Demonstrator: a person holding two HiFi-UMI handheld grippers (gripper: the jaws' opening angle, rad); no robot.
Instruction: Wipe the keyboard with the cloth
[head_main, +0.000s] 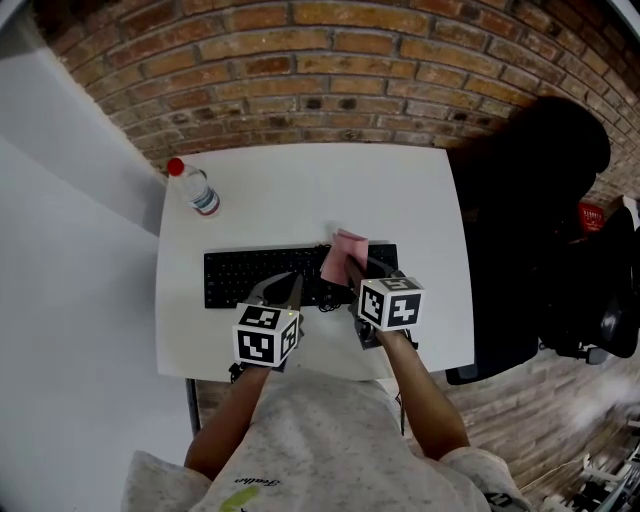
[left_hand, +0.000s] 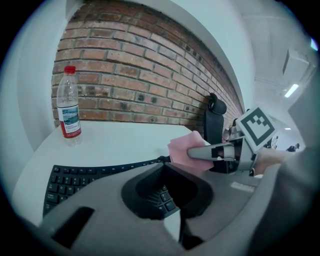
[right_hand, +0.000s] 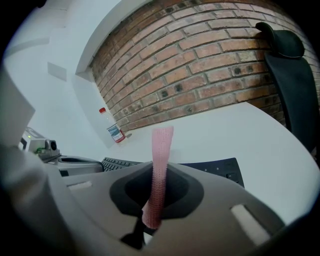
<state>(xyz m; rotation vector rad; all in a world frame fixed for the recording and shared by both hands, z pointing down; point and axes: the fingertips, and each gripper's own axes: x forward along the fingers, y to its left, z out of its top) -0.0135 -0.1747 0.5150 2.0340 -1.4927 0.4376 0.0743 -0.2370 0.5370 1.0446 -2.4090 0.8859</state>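
A black keyboard (head_main: 250, 275) lies across the middle of the white table (head_main: 300, 180). My right gripper (head_main: 350, 268) hangs over the keyboard's right part, shut on a pink cloth (head_main: 343, 252). In the right gripper view the cloth (right_hand: 161, 155) stands up as a narrow strip from the shut jaws (right_hand: 154, 202), with the keyboard (right_hand: 220, 167) behind it. My left gripper (head_main: 283, 288) hovers over the keyboard's front edge near the middle, shut and holding nothing. The left gripper view shows keys (left_hand: 75, 177) under its jaws (left_hand: 170, 197) and the cloth (left_hand: 182, 147) to the right.
A clear water bottle with a red cap (head_main: 195, 188) stands at the table's back left. A black office chair (head_main: 530, 200) sits close to the table's right edge. A brick wall runs behind the table.
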